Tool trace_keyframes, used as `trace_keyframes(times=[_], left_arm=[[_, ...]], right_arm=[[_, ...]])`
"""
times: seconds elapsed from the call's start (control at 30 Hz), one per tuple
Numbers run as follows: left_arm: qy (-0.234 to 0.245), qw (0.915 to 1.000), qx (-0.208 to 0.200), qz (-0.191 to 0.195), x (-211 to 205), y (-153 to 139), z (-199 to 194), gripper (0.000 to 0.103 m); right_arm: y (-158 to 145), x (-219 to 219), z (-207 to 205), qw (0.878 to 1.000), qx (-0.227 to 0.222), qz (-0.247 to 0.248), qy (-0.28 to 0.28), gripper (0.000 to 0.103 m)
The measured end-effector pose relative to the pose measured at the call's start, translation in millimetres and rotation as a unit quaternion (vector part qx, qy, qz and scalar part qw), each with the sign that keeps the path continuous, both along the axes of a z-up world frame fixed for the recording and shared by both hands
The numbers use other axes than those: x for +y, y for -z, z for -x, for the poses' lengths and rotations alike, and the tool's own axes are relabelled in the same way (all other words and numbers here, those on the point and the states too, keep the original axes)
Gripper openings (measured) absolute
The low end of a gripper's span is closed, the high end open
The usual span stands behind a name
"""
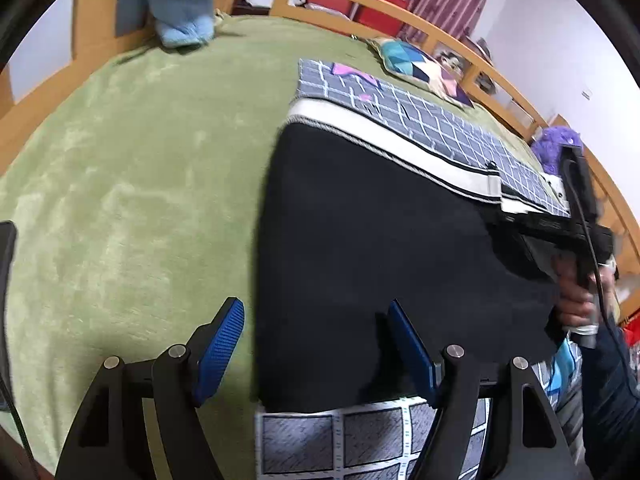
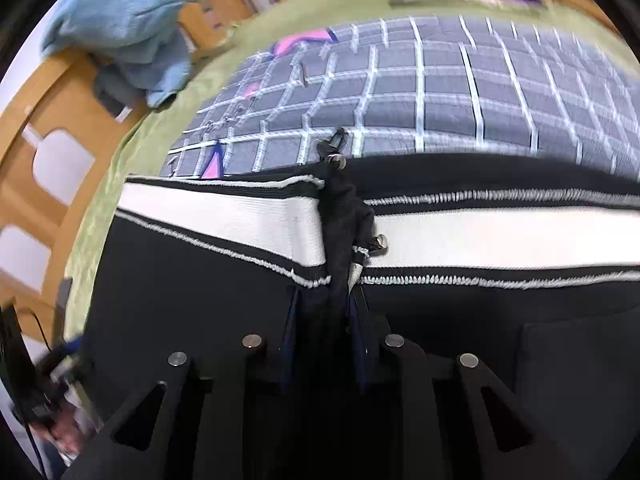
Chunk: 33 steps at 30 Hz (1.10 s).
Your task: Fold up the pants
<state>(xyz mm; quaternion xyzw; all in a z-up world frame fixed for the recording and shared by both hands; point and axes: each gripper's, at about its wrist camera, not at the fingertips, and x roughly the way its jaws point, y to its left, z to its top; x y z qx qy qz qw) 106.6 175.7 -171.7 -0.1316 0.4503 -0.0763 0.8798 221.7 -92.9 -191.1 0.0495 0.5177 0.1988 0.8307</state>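
No readable writing shows anywhere. At the far left, a blue plush toy (image 1: 182,4) sits by the wooden bed rail (image 1: 96,12). The left gripper (image 1: 316,350) stands with fingers apart at the black pants' (image 1: 372,248) edge. The pants lie on a grey checked sheet (image 2: 440,80) over a green blanket (image 1: 132,152). The right gripper (image 2: 324,332) is clamped on the white waistband (image 2: 224,216).

On the green bed (image 1: 120,152): one pair of black pants (image 1: 360,240), one grey checked cloth (image 1: 420,112), one blue garment (image 1: 180,4), one patterned cushion (image 1: 420,64), one purple plush (image 1: 554,148).
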Motion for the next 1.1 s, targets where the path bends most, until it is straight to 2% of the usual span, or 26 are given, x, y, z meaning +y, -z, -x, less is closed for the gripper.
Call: trace_keyframes(times=[0.07,0.13,0.2,0.3,0.4,0.43,0.5,0.6,0.8,0.87,0.97,1.1], left_arm=[[-0.002,1.0000,-0.009,0.002,2.3,-4.9,3.4,0.073],[-0.002,1.0000,-0.006,0.004,1.9,-4.6,0.8,0.073],[-0.004,1.0000,0.004,-0.004,-2.3,0.1,2.3,0.073],[-0.008,0.9996,0.024,-0.012,-5.5,13.8,5.7,0.073],[-0.018,0.9992,0.020,0.031,3.5,13.3,16.4,0.071],[-0.017,0.9986,0.018,0.046,6.2,12.2,19.1,0.071],[-0.013,0.9967,0.011,0.080,10.2,11.2,25.9,0.070],[-0.027,0.9963,0.007,0.081,9.8,11.5,33.5,0.064],[-0.060,0.9910,0.014,0.119,15.1,12.9,58.2,0.064],[-0.054,0.9896,0.012,0.133,12.1,13.8,67.8,0.064],[-0.036,0.9878,0.011,0.151,1.1,19.6,66.5,0.064],[-0.057,0.9864,0.008,0.154,-1.8,28.4,53.2,0.066]], right_arm=[[-15.8,-5.1,10.8,1.000,-0.009,-0.003,0.004,0.028],[-34.5,-11.0,29.5,0.999,-0.028,-0.023,0.008,0.034],[-45.1,-9.6,50.1,0.999,-0.043,-0.024,-0.014,0.046],[-39.2,-5.0,82.7,0.998,-0.053,-0.006,-0.044,0.053],[-10.3,0.4,92.7,0.998,-0.029,0.023,-0.052,0.054],[-0.5,-1.4,92.3,0.998,-0.023,0.023,-0.049,0.054],[-3.4,-10.5,94.0,0.999,-0.026,-0.001,-0.031,0.054],[-17.3,-22.7,103.4,0.999,-0.037,-0.024,-0.009,0.054],[-32.9,-40.6,128.5,0.997,-0.072,0.003,0.006,0.054],[-34.0,-49.3,135.5,0.997,-0.075,0.008,0.011,0.054],[-31.9,-62.6,140.4,0.998,-0.066,0.005,0.020,0.054],[-21.3,-65.0,139.0,0.999,-0.041,-0.004,0.034,0.054]])
